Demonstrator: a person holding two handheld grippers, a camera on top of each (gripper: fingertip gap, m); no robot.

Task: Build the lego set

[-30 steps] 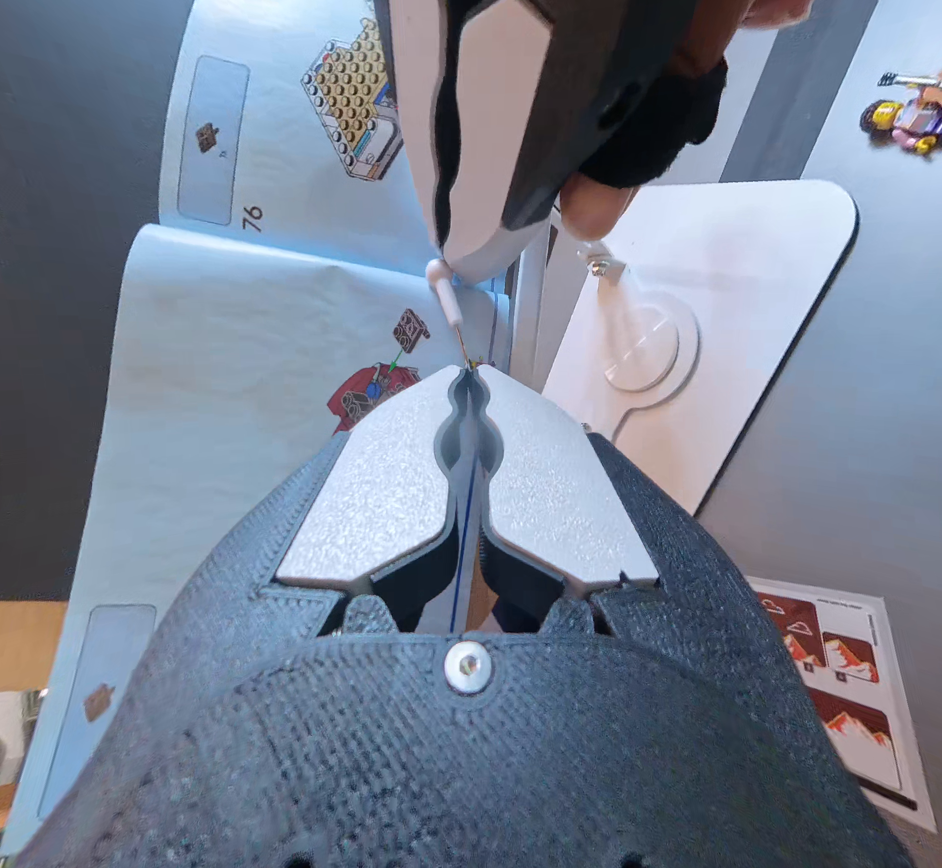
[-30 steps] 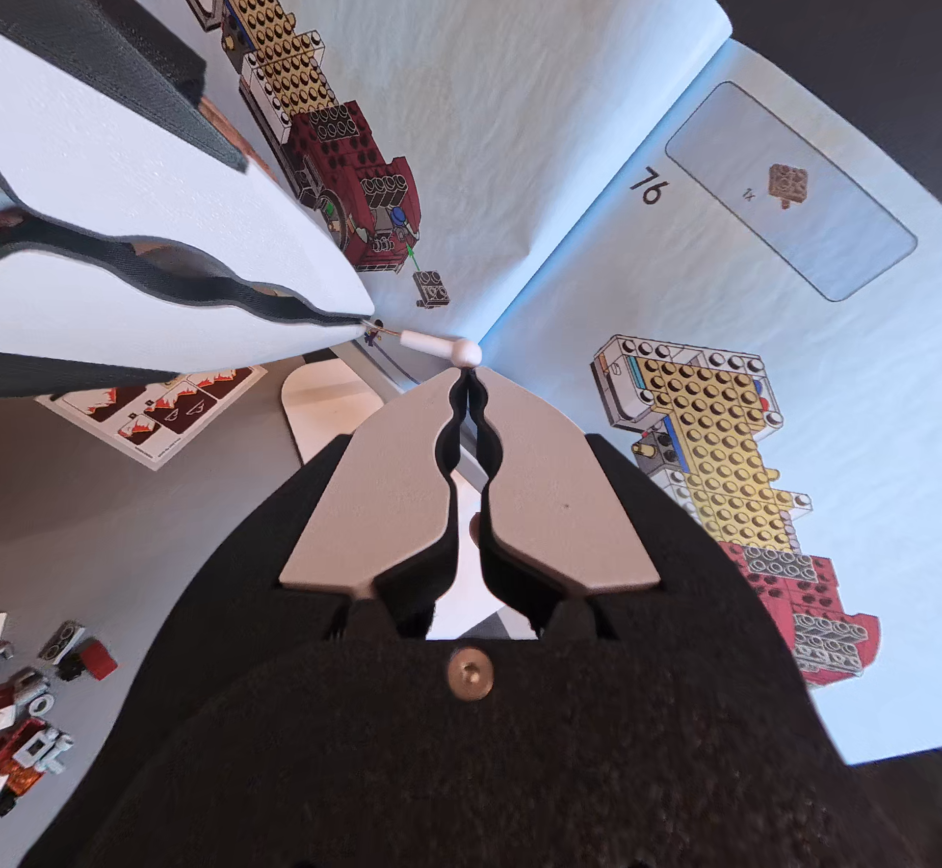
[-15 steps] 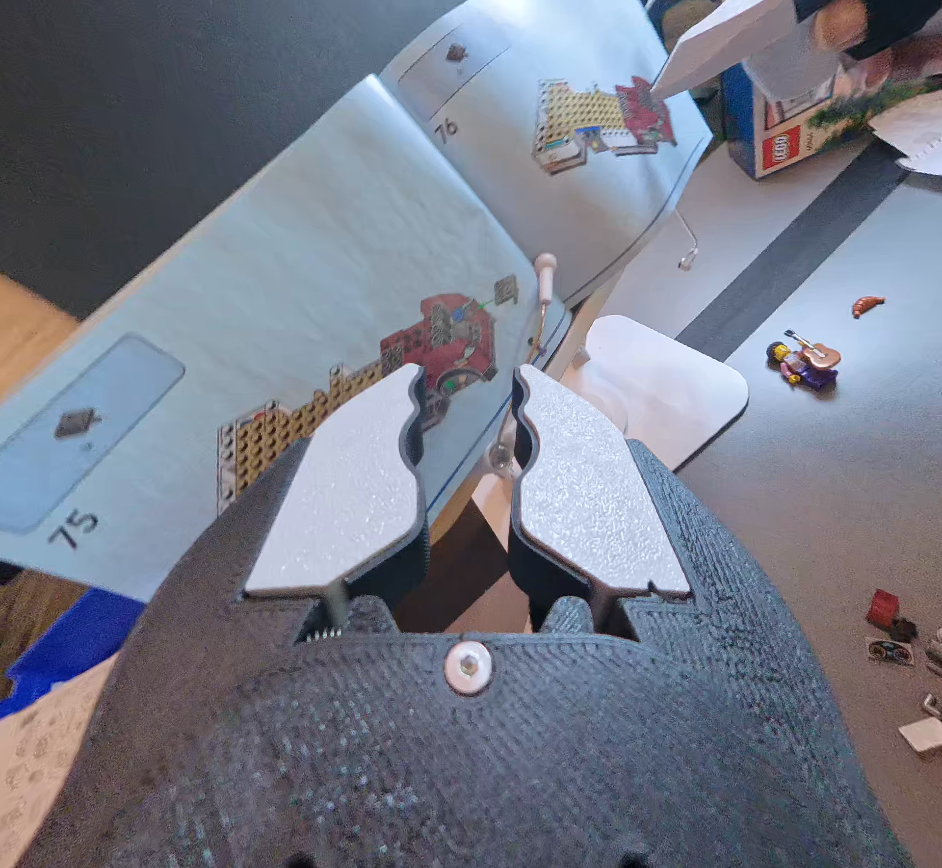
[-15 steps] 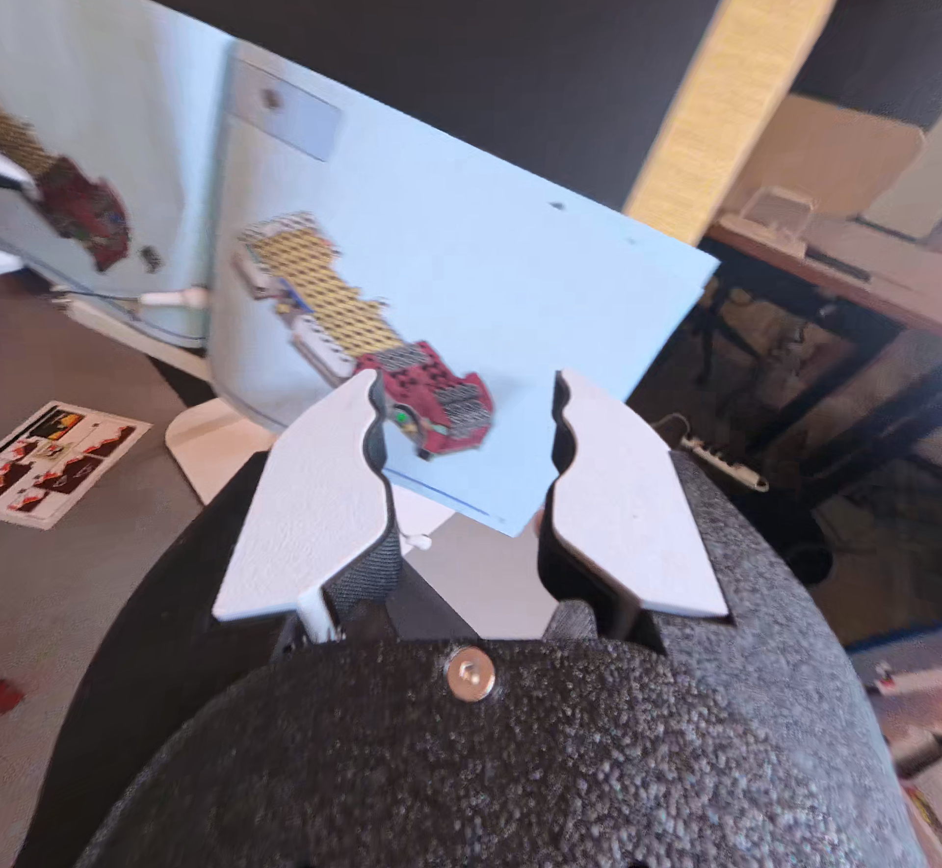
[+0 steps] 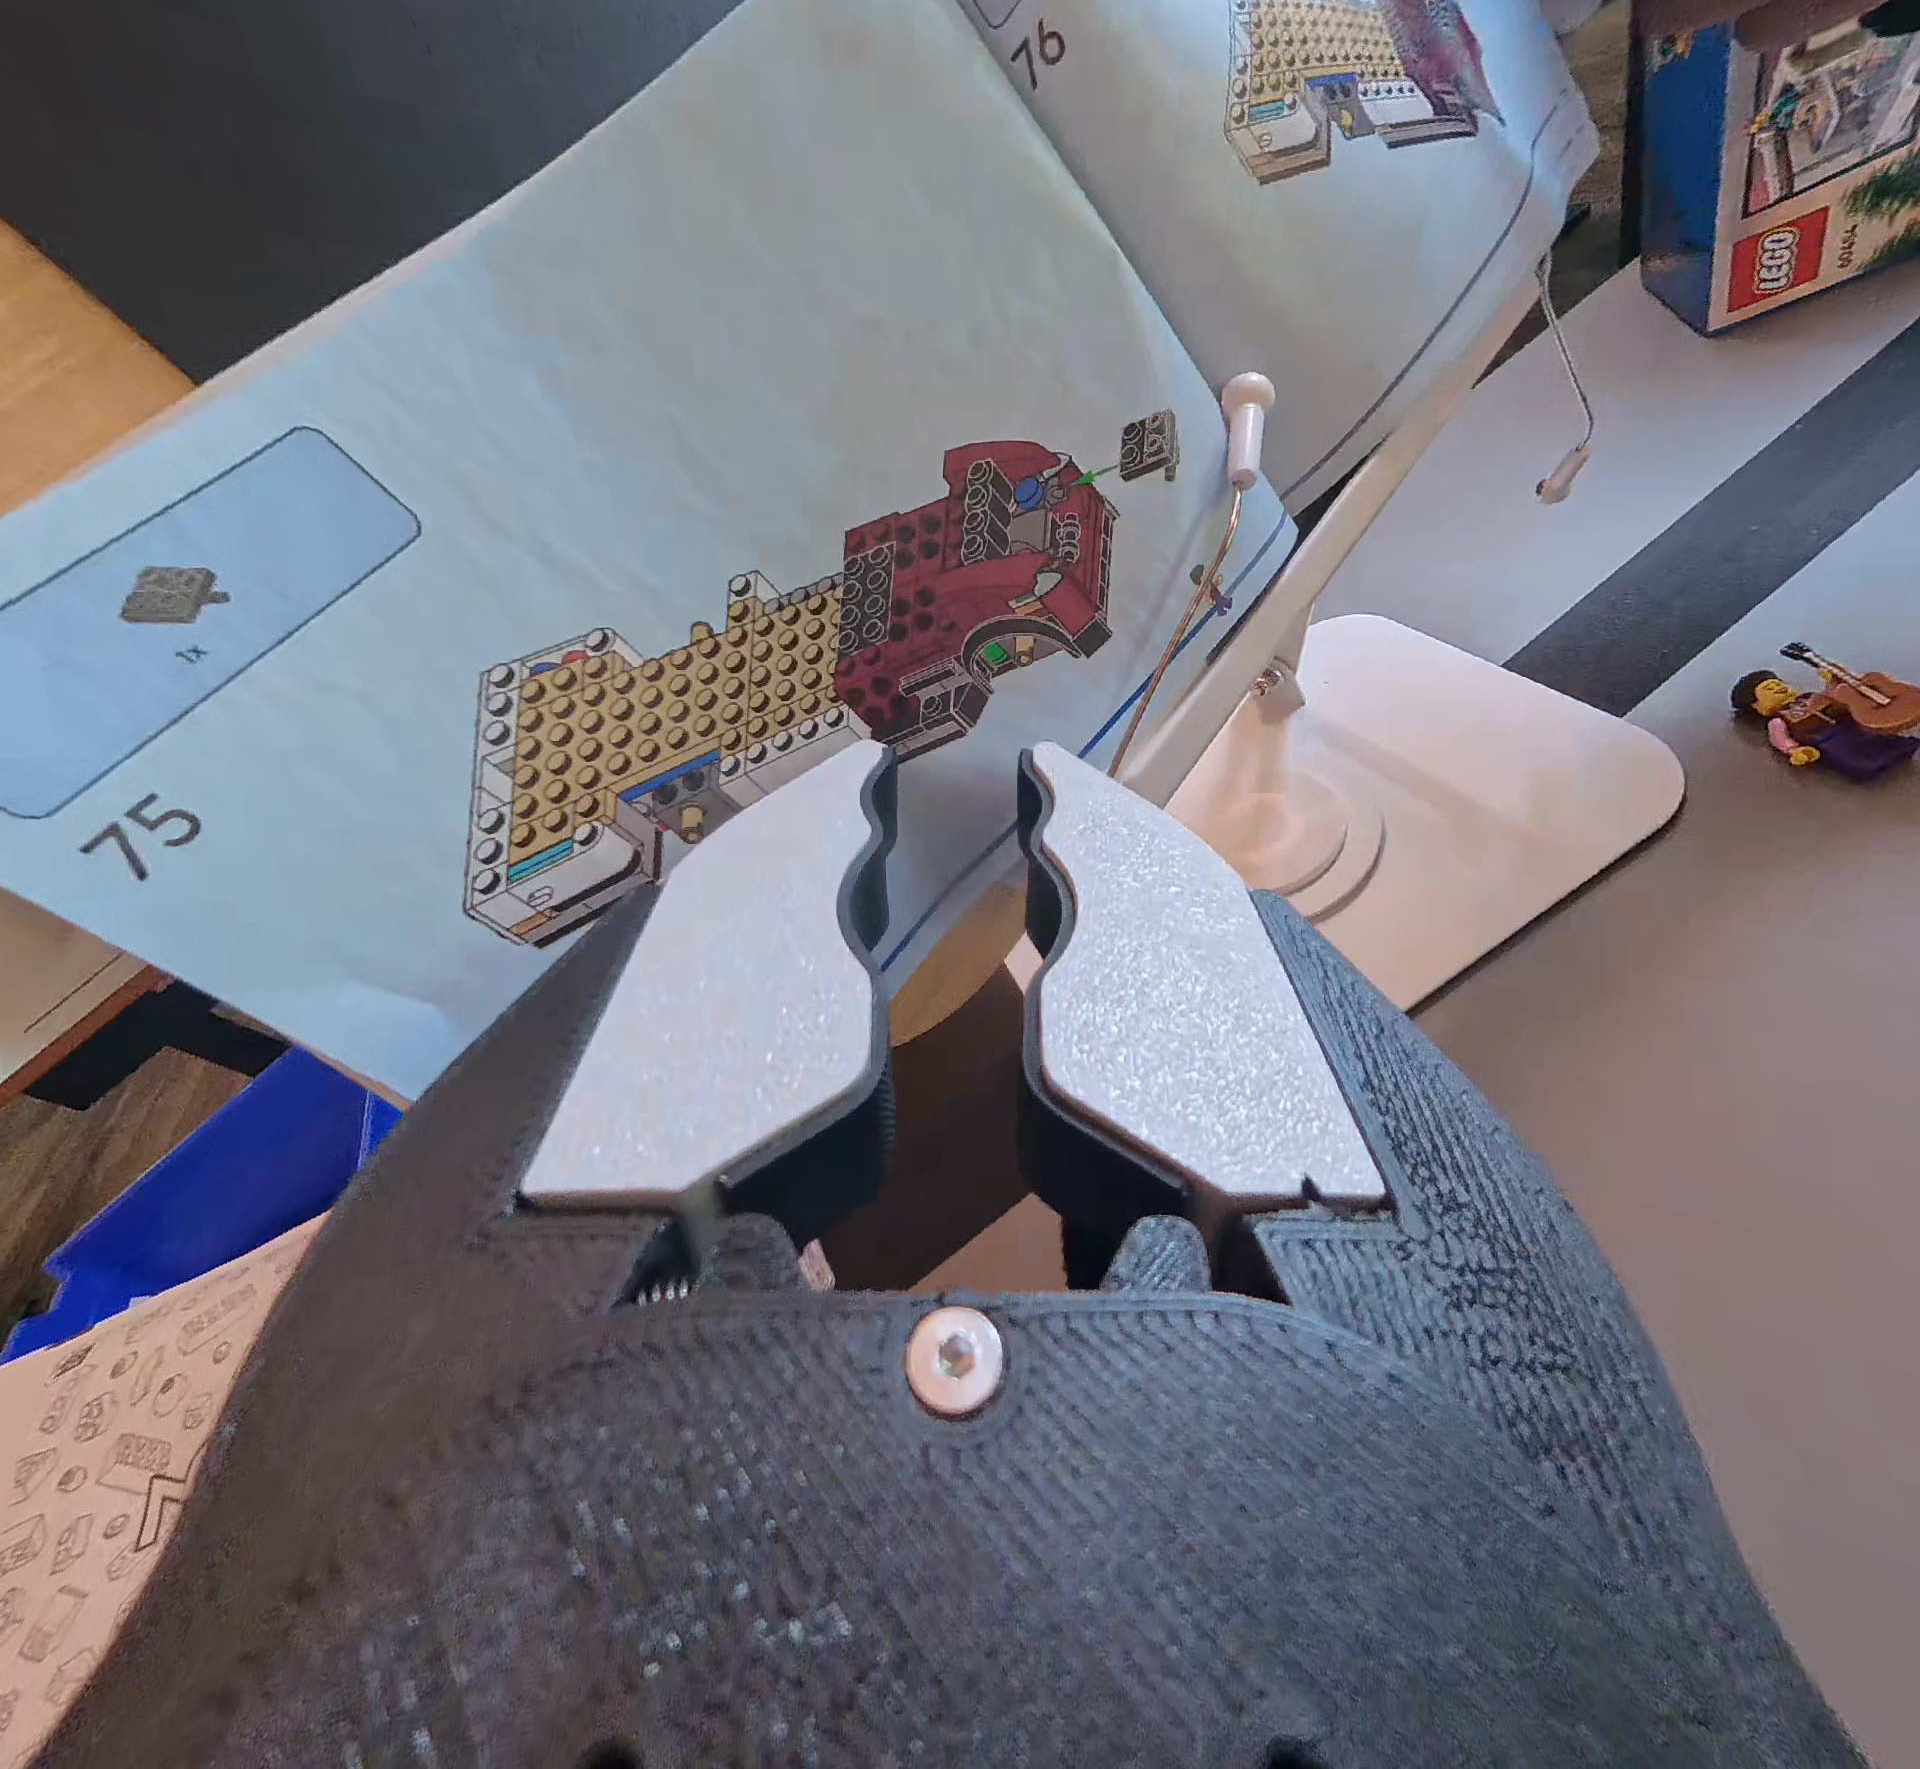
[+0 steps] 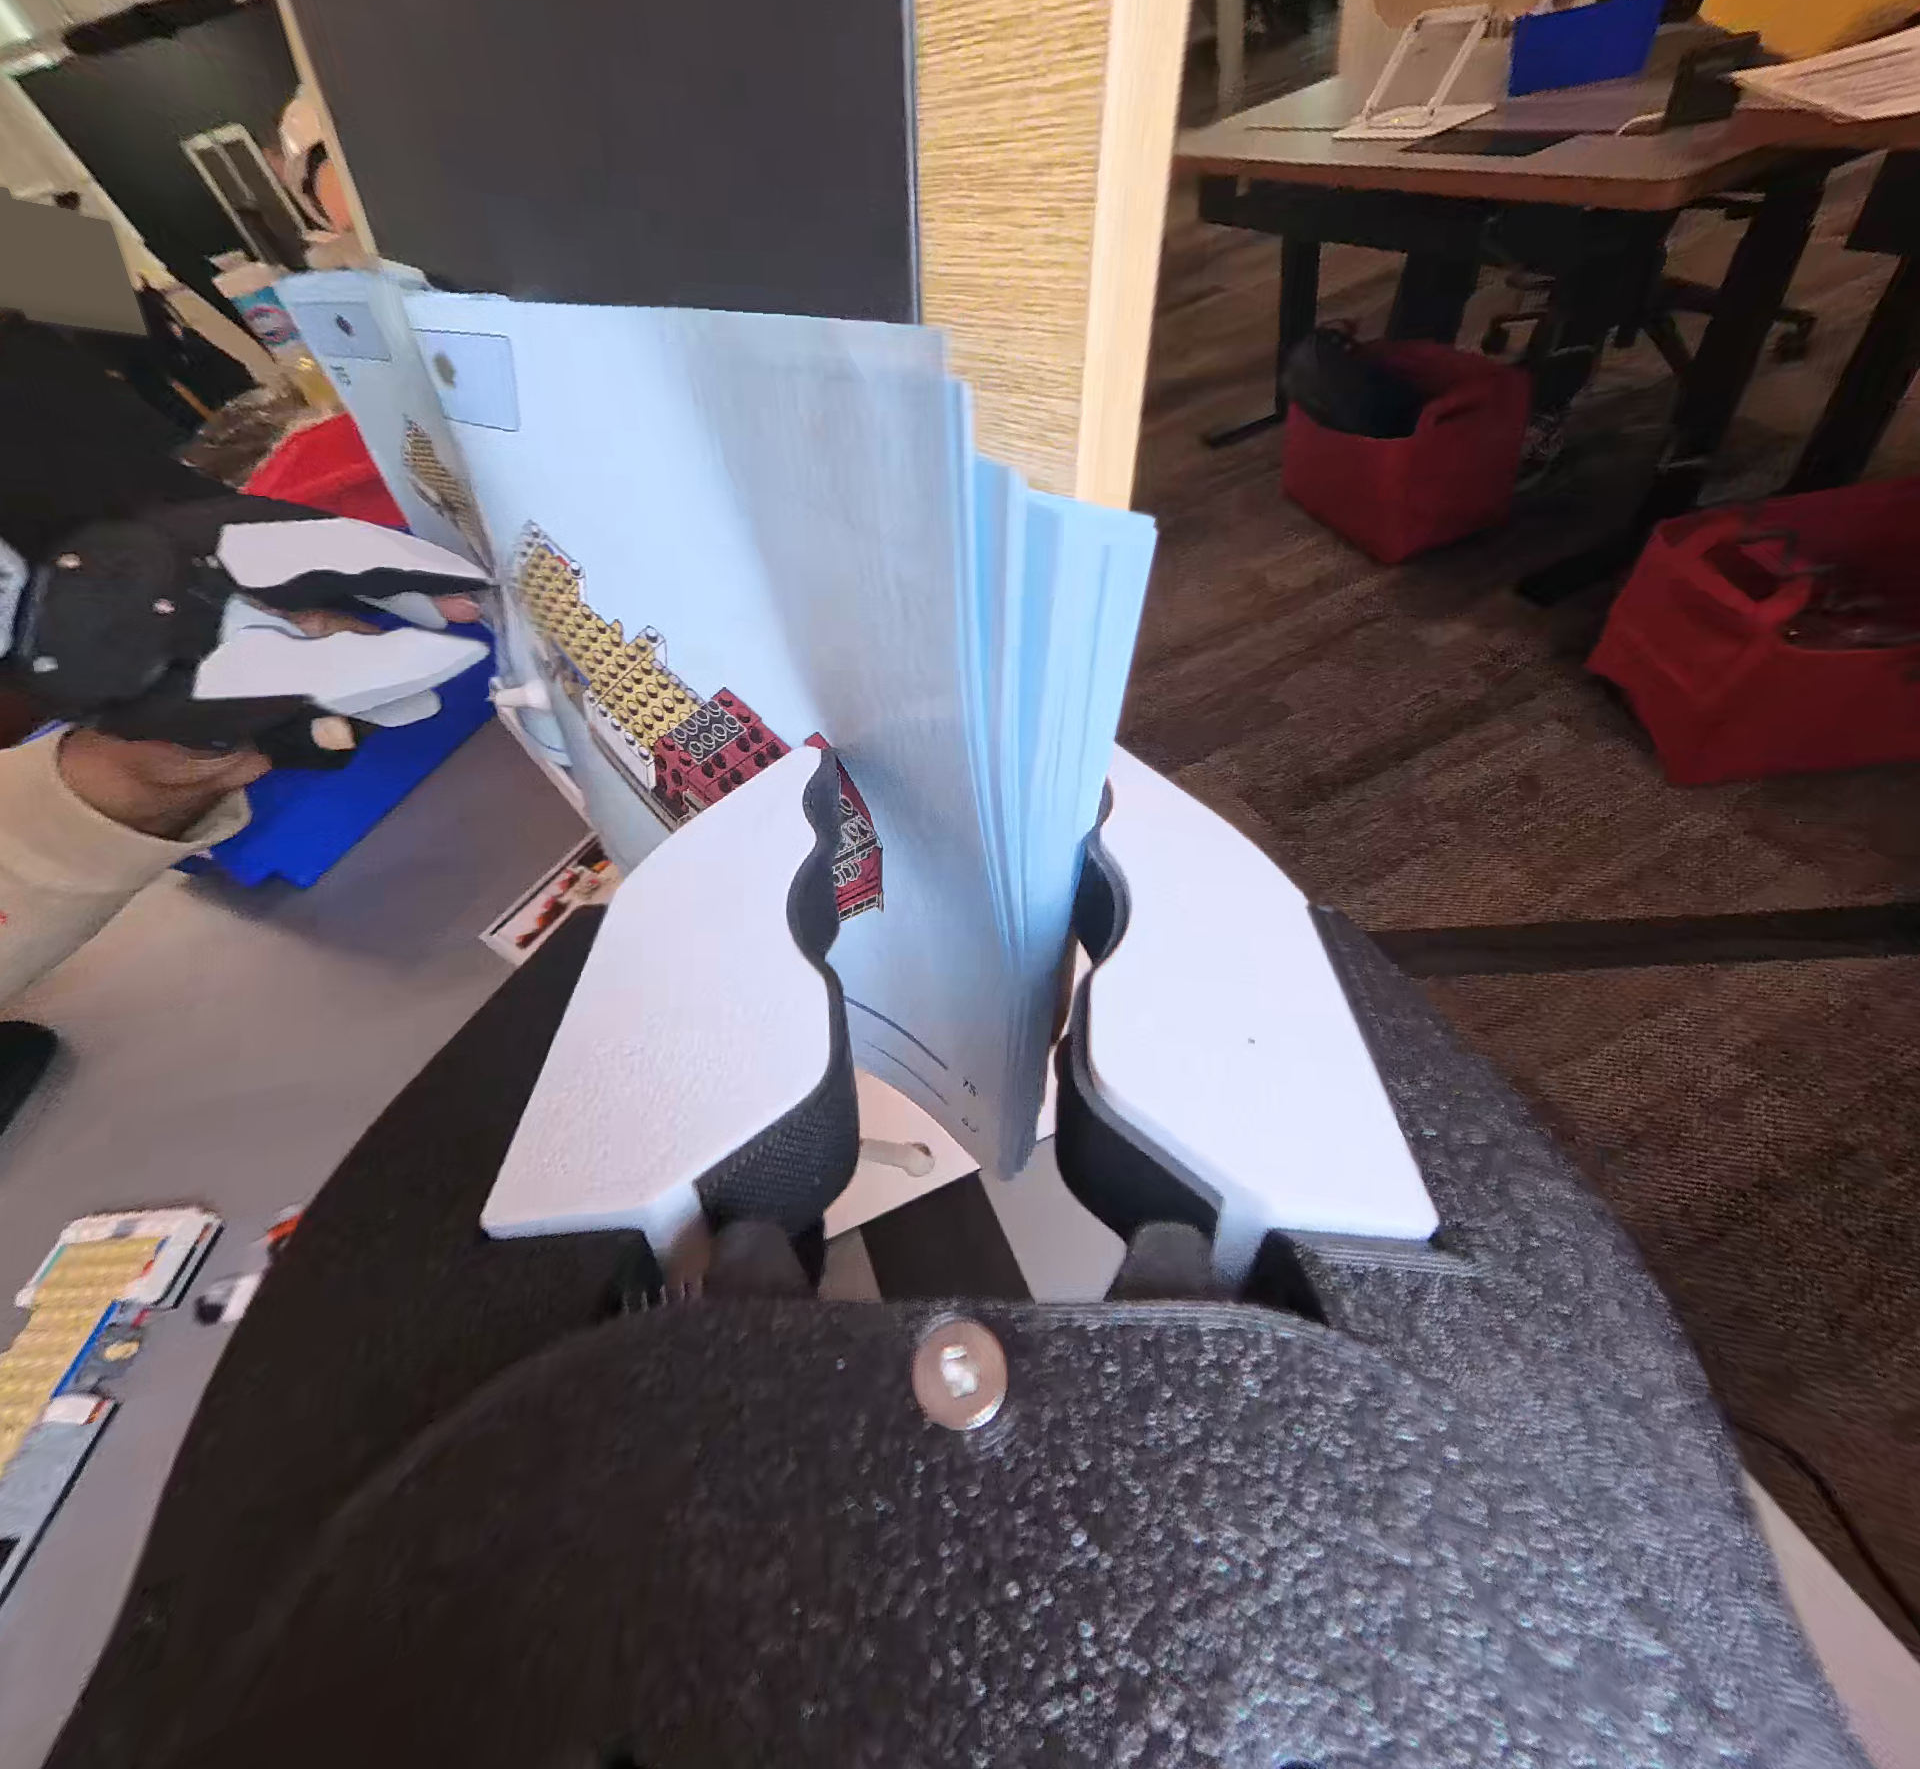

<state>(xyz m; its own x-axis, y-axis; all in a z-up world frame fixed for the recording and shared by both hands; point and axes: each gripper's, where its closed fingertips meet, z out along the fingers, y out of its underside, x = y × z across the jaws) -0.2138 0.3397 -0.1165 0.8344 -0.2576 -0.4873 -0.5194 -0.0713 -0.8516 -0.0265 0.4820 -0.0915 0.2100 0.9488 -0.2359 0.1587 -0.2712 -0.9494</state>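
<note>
An open light-blue instruction booklet [image 5: 727, 317] stands on a white stand [image 5: 1455, 784]. A wire page clip with a white tip [image 5: 1242, 431] lies over the fold. My left gripper [image 5: 956, 763] is open just in front of the left page's lower edge and holds nothing. My right gripper [image 6: 961, 779] is open at the booklet's right edge [image 6: 1039, 680]. The fanned stack of pages stands between its fingers, close to the right pad, with a gap to the left pad. The left gripper also shows in the right wrist view [image 6: 457, 618], near the left page.
A blue toy box [image 5: 1787, 161] and a minifigure with a guitar [image 5: 1829, 711] are on the grey table to the right. A blue bin [image 5: 229, 1189] is at the left. A part-built brick model [image 6: 73, 1304] lies at the lower left. Red bins [image 6: 1392, 441] stand on the floor. The left gripper's tips are roughly 25 centimetres from the right gripper's. To the part-built brick model [image 6: 73, 1304]: left tips about 35 centimetres, right tips about 45 centimetres.
Both grippers were shut at the wire clip by the fold. Both have opened and drawn back. The right one has swung to the booklet's right edge, and its jaws have narrowed around the pages.
</note>
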